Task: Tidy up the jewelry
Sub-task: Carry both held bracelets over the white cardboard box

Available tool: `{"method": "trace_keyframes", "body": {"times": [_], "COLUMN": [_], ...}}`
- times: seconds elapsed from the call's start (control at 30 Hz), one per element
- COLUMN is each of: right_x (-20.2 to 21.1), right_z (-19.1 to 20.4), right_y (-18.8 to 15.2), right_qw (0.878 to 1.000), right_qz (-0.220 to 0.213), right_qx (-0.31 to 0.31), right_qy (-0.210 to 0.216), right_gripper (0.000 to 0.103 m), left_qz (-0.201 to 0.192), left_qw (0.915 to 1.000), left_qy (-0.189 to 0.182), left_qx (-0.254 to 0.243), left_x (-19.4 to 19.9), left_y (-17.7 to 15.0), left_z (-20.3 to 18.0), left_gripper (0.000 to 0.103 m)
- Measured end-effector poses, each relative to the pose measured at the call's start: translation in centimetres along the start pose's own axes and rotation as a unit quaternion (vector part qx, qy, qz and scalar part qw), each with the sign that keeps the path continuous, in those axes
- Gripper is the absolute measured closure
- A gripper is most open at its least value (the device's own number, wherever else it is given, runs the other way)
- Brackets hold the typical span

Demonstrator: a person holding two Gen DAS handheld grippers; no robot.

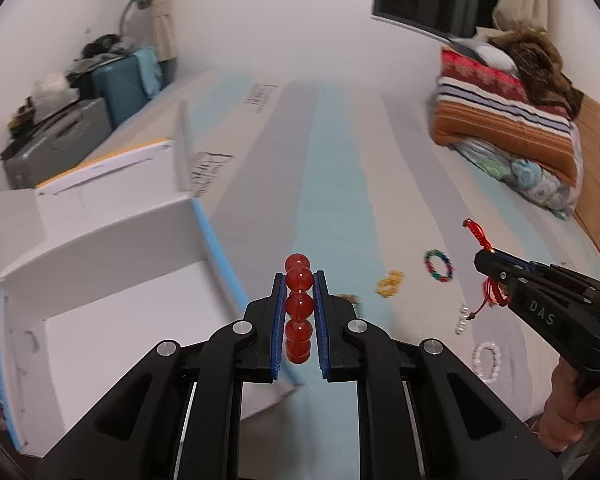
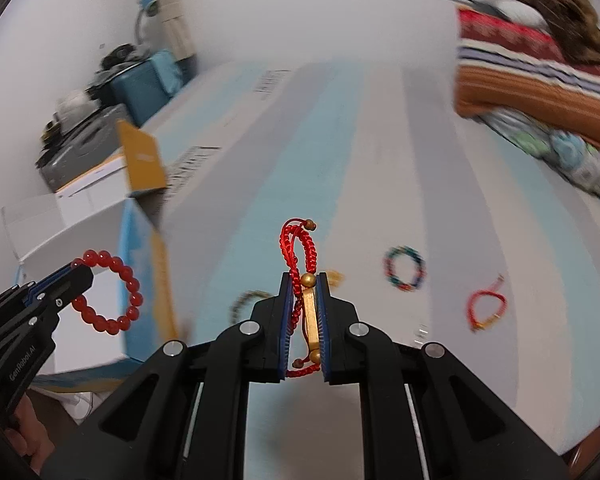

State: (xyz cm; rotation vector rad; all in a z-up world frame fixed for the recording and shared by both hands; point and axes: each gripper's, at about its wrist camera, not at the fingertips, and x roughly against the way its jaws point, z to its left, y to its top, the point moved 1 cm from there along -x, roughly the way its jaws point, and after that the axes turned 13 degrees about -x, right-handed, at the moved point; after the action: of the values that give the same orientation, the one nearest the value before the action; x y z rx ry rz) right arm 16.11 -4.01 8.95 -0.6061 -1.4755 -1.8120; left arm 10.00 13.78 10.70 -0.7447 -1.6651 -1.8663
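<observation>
My left gripper (image 1: pixel 299 280) is shut on a red bead bracelet (image 1: pixel 299 312), held above the bed near the open white box (image 1: pixel 100 300); the ring of beads also shows in the right wrist view (image 2: pixel 112 292). My right gripper (image 2: pixel 305 280) is shut on a red cord bracelet with a gold bar (image 2: pixel 306 300); it shows in the left wrist view (image 1: pixel 488 276) at right. On the striped bedspread (image 1: pixel 332 180) lie a multicolour bracelet (image 2: pixel 405 267), a yellow one (image 1: pixel 390 283), a pink bead one (image 1: pixel 487 361) and another red cord one (image 2: pixel 486 306).
The white box has blue edges (image 2: pixel 134 280) and stands at the left on the bed. Folded blankets (image 1: pixel 504 116) are stacked at the far right. Suitcases (image 1: pixel 80 120) and a lamp stand by the far left wall.
</observation>
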Motion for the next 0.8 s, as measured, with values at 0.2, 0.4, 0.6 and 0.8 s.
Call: {"method": "trace_keyframes", "body": {"times": [0.2, 0.4, 0.6, 0.8], "right_x": [-1.2, -2.3, -5.1, -9.8], "right_z": [7.3, 13.5, 19.3, 23.6], "right_y": [-0.8, -2.8, -5.0, -7.6], "right_qw": [0.999, 0.994, 0.983, 0.973], "right_qz": [0.008, 0.031, 0.076, 0.141], "right_qx": [0.038, 0.078, 0.12, 0.157], "right_qy": [0.036, 0.076, 0.112, 0.094], "right_gripper": [0.092, 0.092, 0.092, 0.092], "left_qz": [0.0, 0.022, 0.068, 0.114], "left_qw": [0.9989, 0.9956, 0.9886, 0.98], "left_qy": [0.041, 0.074, 0.102, 0.109], "left_qx": [0.022, 0.052, 0.086, 0.121], "left_x": [2.0, 2.4, 1.2, -0.2], "left_y": [-1.9, -4.1, -6.9, -9.6], "left_z": [4.7, 9.5, 14.3, 18.2], "left_gripper": [0.09, 0.09, 0.09, 0.09]}}
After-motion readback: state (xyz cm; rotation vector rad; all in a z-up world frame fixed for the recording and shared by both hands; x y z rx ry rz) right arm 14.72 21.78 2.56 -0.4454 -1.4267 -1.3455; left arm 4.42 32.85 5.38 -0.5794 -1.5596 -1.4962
